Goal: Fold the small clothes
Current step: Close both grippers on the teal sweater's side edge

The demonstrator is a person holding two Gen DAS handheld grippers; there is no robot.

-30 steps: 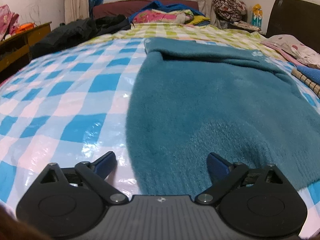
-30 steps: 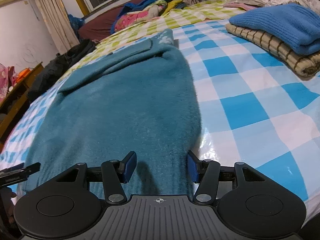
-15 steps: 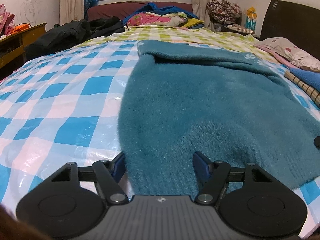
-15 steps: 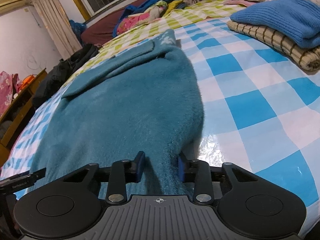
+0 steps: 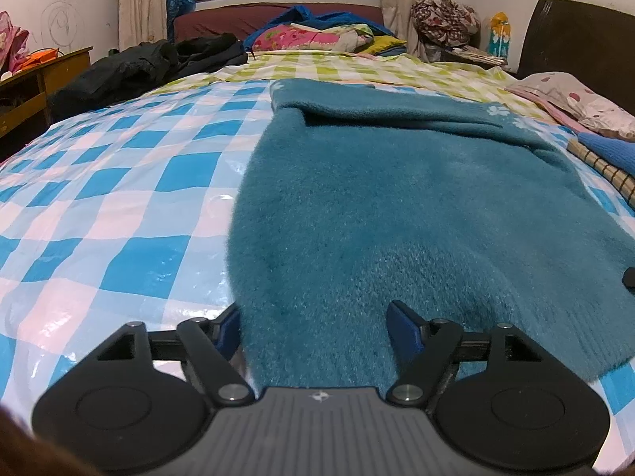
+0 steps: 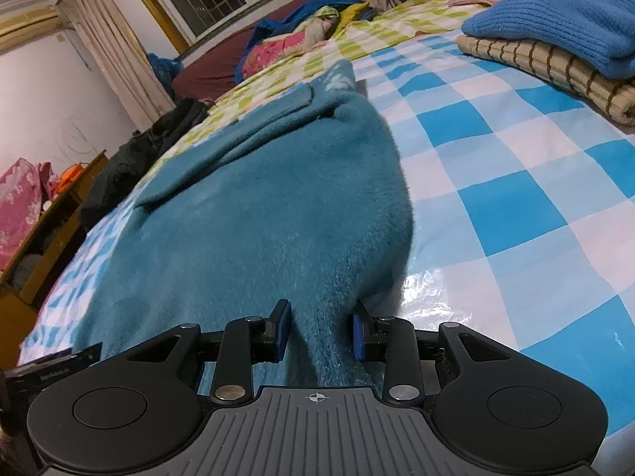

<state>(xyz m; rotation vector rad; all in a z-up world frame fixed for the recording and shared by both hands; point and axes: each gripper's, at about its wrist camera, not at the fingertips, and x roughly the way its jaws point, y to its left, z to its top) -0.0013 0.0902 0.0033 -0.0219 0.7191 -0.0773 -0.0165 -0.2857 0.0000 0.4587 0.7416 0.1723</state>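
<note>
A fuzzy teal sweater (image 5: 397, 198) lies spread on a blue-and-white checked sheet (image 5: 119, 198), its sleeves folded across the far end. My left gripper (image 5: 315, 327) sits at the sweater's near left corner, jaws apart with the hem between them. My right gripper (image 6: 319, 331) is at the near right corner of the sweater (image 6: 258, 218), its blue pads closed onto a bunched ridge of the hem.
A stack of folded clothes, blue on tan plaid (image 6: 555, 39), lies to the right. Black garments (image 5: 139, 67) and a heap of bedding (image 5: 317, 35) lie at the far end. A wooden cabinet (image 5: 24, 95) stands left, a dark headboard (image 5: 583, 39) right.
Both grippers moved forward onto the sweater's near hem. The left jaws narrowed around the corner. The right jaws closed onto the fabric, which now bunches between them.
</note>
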